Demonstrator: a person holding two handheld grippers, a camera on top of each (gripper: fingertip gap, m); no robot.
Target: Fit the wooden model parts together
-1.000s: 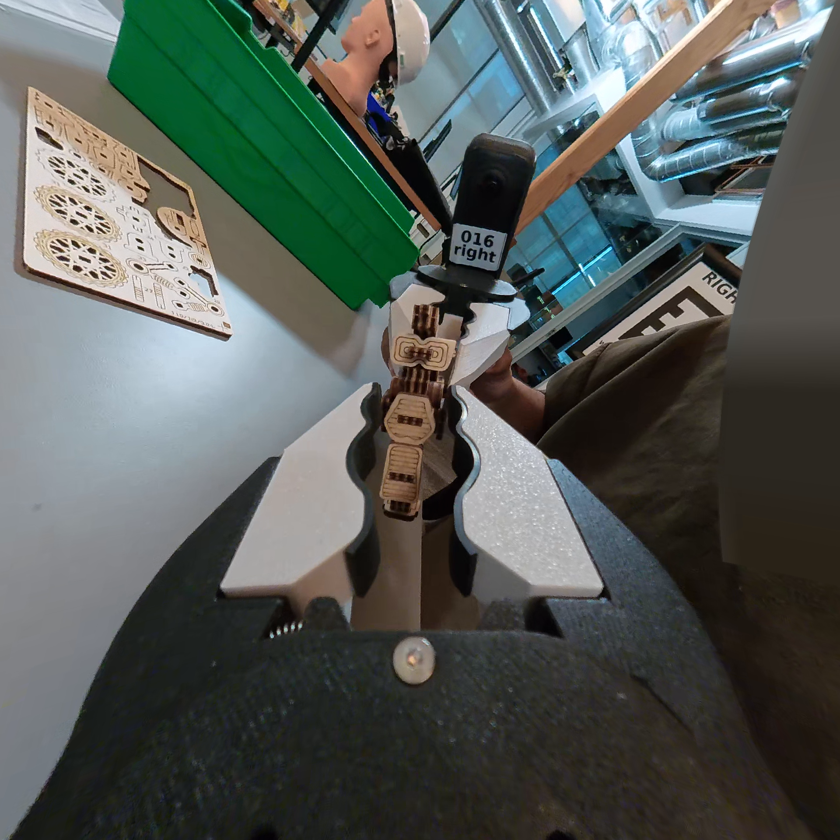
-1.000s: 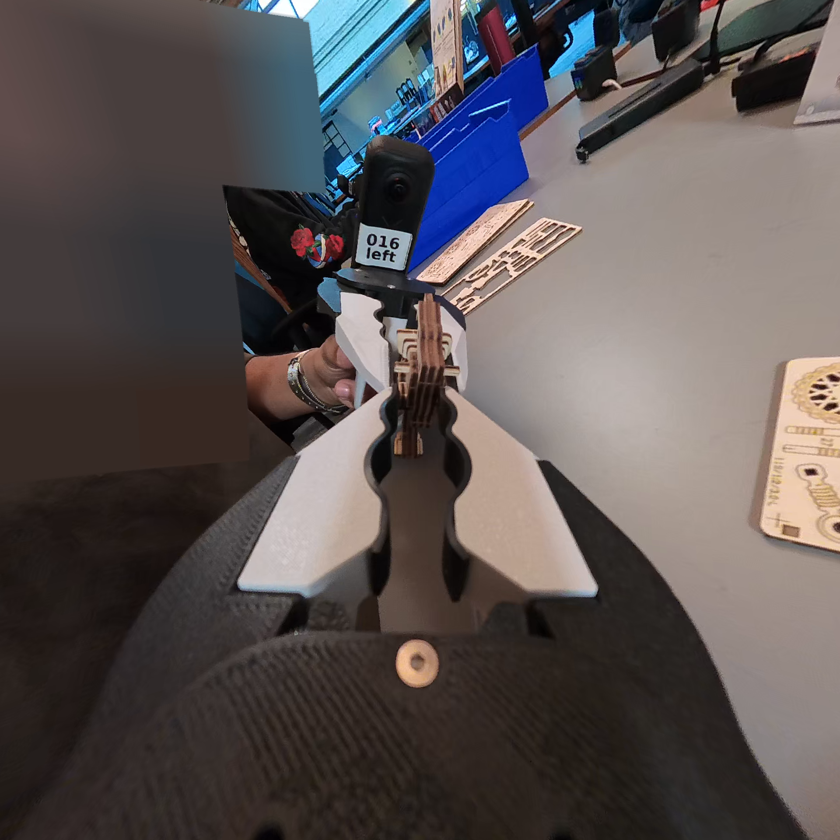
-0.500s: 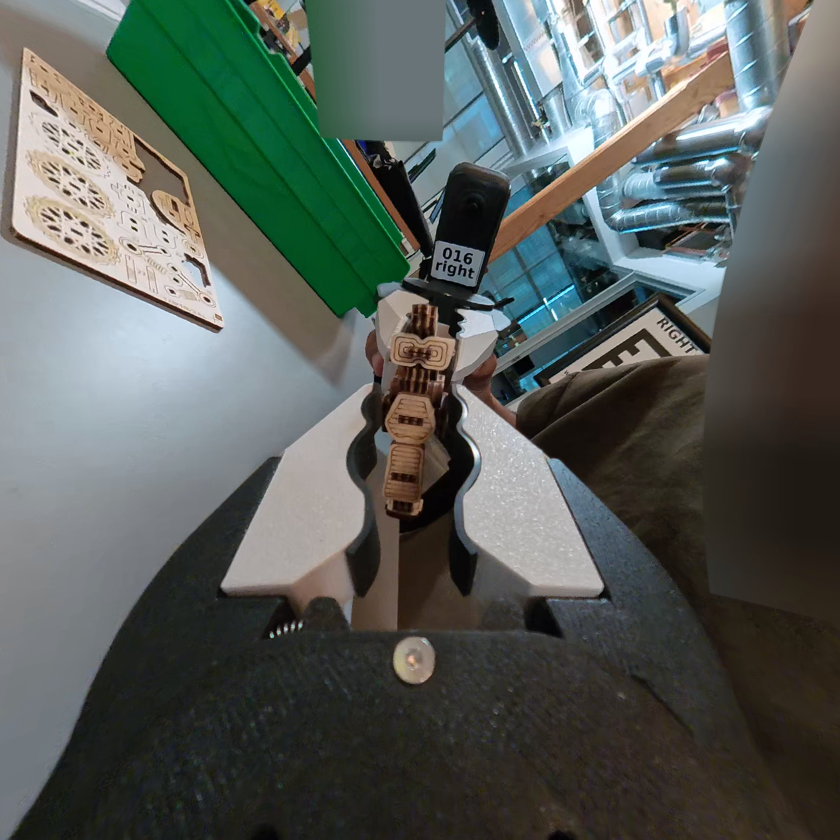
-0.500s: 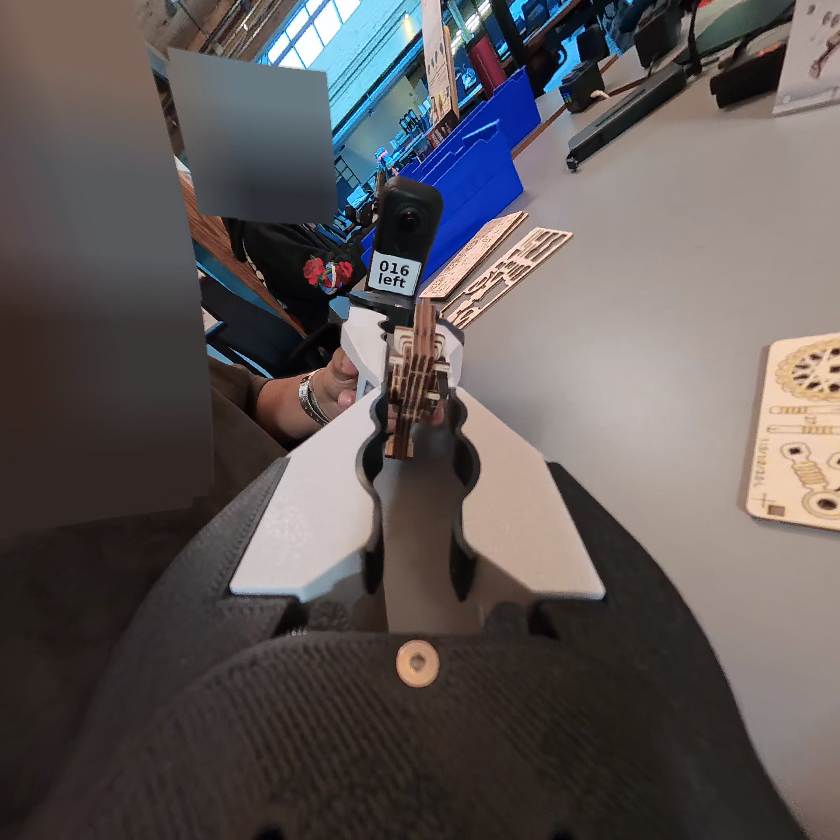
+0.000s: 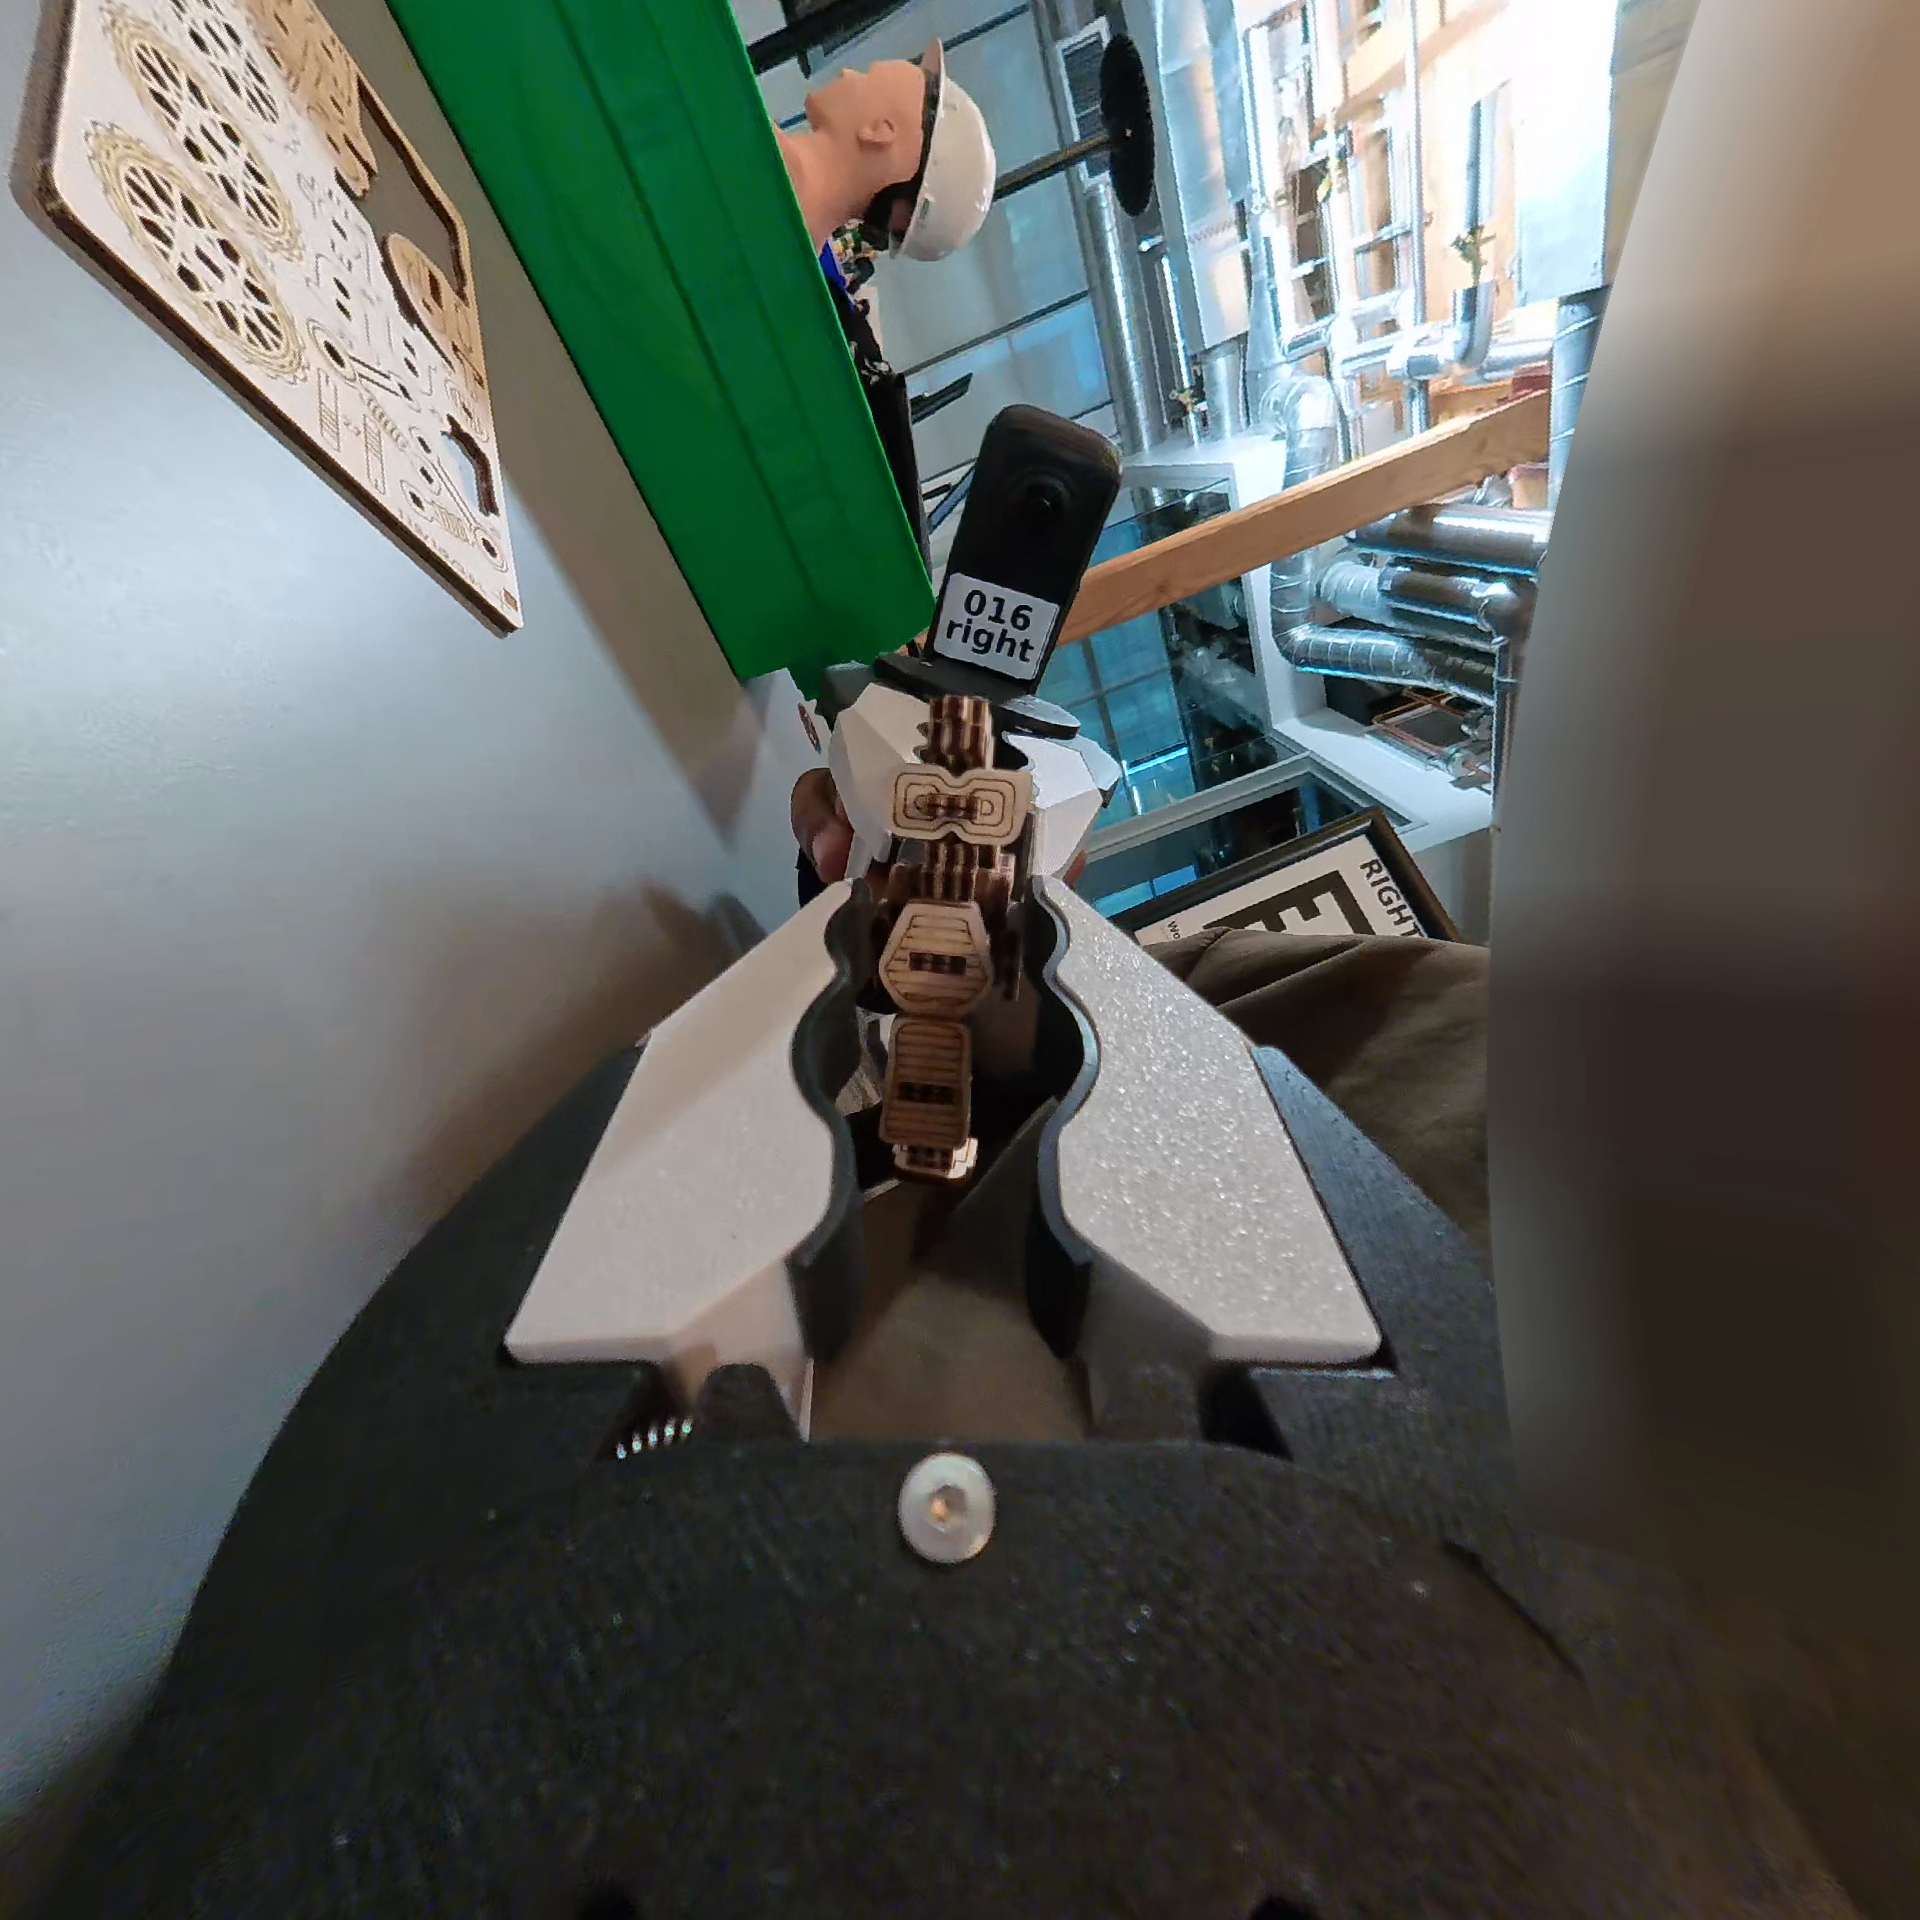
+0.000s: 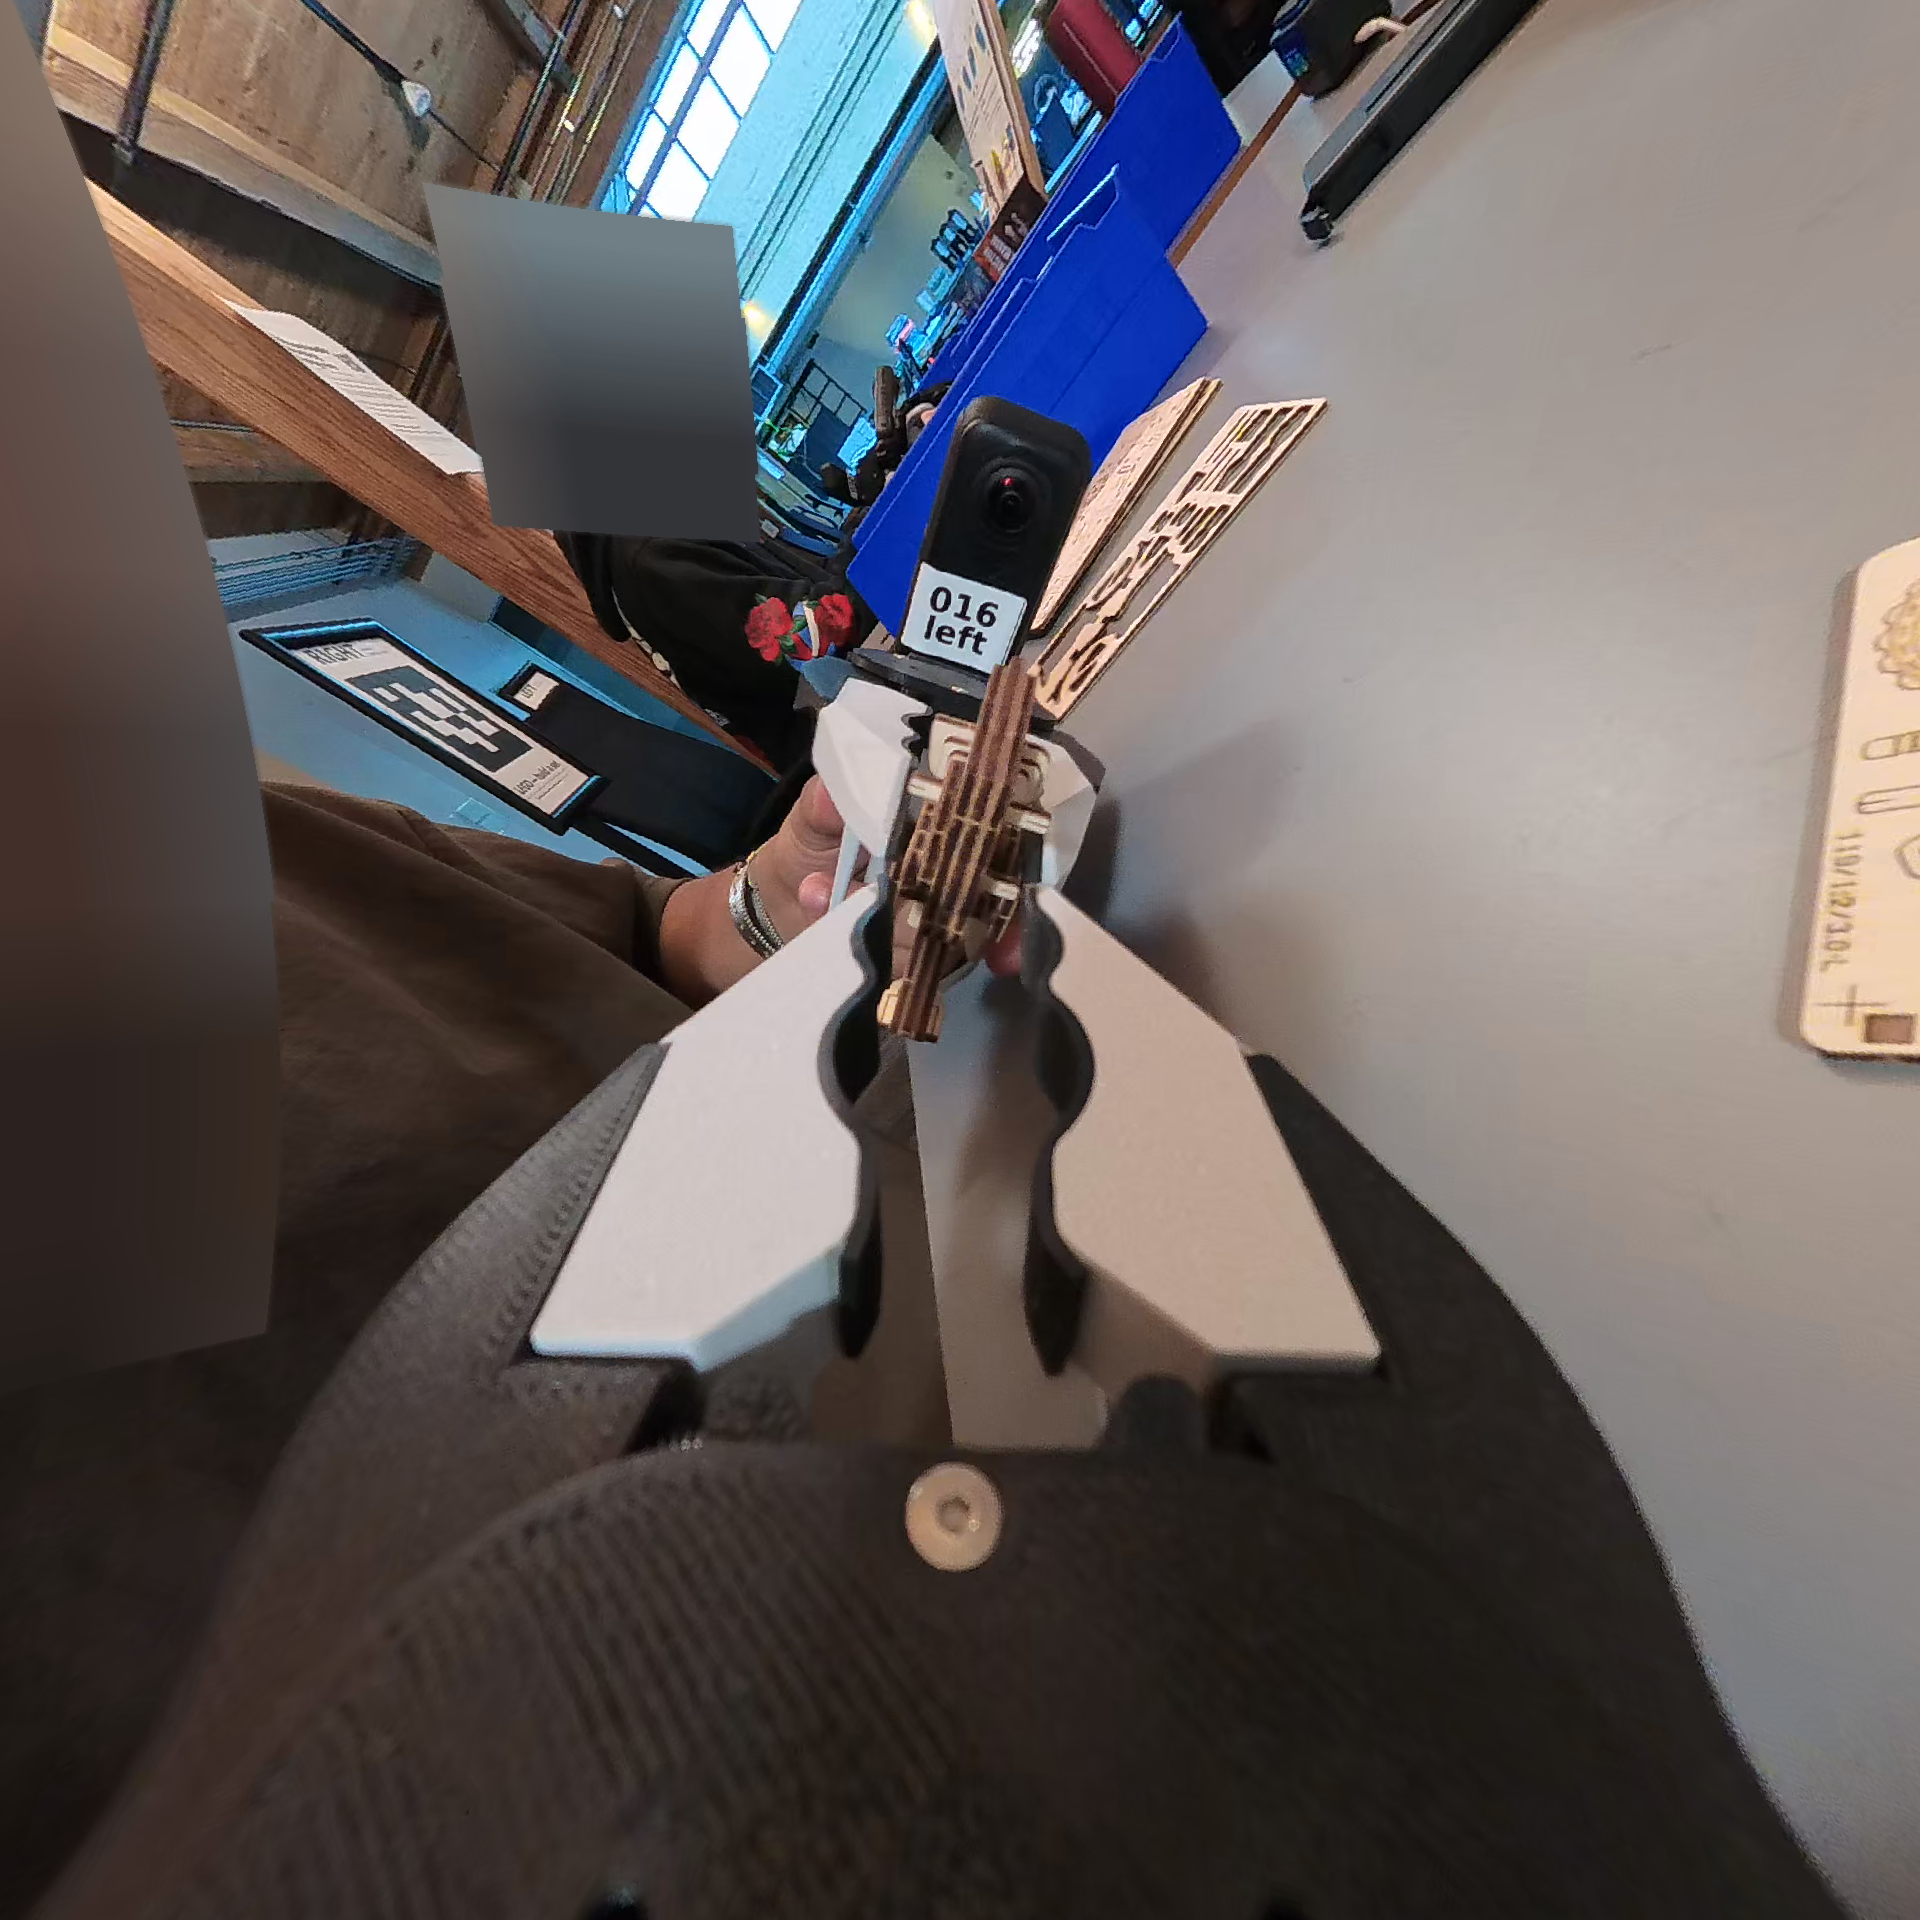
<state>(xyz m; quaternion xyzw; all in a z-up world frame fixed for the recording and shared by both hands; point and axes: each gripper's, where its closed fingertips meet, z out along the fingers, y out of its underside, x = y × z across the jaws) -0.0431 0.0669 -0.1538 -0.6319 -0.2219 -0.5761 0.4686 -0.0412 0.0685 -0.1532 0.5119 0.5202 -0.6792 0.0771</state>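
Wooden model [image 5: 940, 997]: held above the surface [image 5: 208, 831], between left hand-held gripper [image 5: 943, 925] and right hand-held gripper [image 6: 951, 914], tips facing. Parts sheet [image 5: 260, 270]: flat on surface, bin [image 5: 675, 312] behind it. Two further sheets [image 6: 1195, 520]: before the bins [image 6: 1039, 343].

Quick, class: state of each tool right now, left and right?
Left tool: closed on the wooden model, gripping one end.
Right tool: closed on the same wooden model's other end, facing the left tool.

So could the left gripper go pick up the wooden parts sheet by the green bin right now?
Probably not yet: the left gripper is shut on the wooden model, which the right gripper also grips.
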